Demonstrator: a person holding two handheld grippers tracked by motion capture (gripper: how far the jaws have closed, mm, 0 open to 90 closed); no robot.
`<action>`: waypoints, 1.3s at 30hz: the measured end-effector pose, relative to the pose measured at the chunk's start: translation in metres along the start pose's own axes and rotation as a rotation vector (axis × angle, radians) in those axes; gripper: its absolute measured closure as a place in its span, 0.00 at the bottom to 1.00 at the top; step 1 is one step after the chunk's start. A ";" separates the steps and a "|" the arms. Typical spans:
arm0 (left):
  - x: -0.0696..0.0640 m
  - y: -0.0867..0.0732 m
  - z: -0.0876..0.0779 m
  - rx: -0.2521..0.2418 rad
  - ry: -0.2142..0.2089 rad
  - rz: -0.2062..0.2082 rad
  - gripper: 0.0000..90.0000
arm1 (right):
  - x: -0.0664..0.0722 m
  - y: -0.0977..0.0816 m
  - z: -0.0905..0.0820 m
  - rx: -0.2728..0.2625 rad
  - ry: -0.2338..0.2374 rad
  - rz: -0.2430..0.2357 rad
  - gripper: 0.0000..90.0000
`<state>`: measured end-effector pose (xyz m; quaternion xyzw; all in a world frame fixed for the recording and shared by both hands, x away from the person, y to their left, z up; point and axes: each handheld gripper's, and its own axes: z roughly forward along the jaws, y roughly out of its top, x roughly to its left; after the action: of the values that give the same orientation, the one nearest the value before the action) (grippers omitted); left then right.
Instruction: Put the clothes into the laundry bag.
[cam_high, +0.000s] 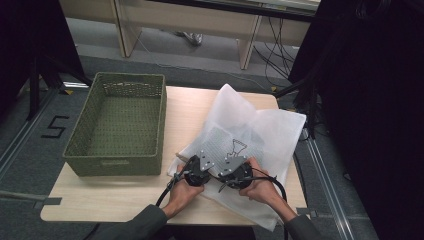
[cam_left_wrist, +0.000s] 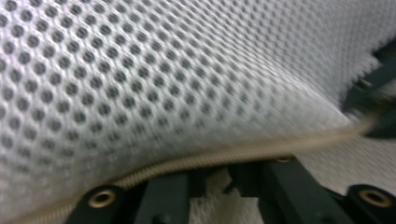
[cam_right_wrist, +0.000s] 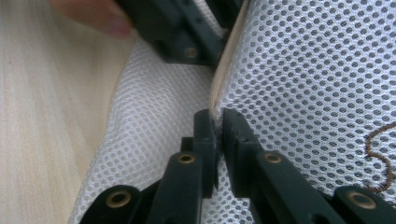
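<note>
At the left of the table (cam_high: 125, 200) stands 1 green woven basket (cam_high: 118, 125). To its right, on the light wood, lies 1 white mesh bag (cam_high: 250, 132) edged by 1 beige zipper (cam_right_wrist: 223, 70), with a small brown embroidered mark on its face; it spreads from the table's middle to its right edge. The person's 2 hands hold 2 grippers side by side at the bag's near edge. The left gripper (cam_high: 198, 169) sits at the bag's near-left corner; in the left gripper view its 2 black jaws stand close together under the zipper line, and the blur hides whether they clamp it. The right gripper (cam_right_wrist: 215, 128), just beside it, has its 2 jaws narrowed to a slit and pinched on the zipper edge of the mesh.
</note>
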<state>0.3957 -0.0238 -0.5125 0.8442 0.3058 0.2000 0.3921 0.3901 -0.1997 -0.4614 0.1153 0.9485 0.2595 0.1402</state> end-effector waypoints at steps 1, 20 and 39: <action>-0.001 -0.001 -0.005 0.004 -0.009 -0.012 0.78 | 0.000 -0.001 0.001 -0.005 -0.009 0.007 0.90; 0.016 -0.030 -0.090 0.051 -0.054 -0.091 0.53 | 0.010 0.003 -0.001 0.057 -0.114 -0.065 0.96; 0.024 -0.038 -0.105 0.047 -0.018 -0.082 0.51 | 0.016 -0.030 -0.036 0.098 -0.125 -0.063 0.95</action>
<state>0.3393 0.0682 -0.4752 0.8416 0.3415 0.1691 0.3829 0.3587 -0.2369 -0.4508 0.1083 0.9527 0.2004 0.2014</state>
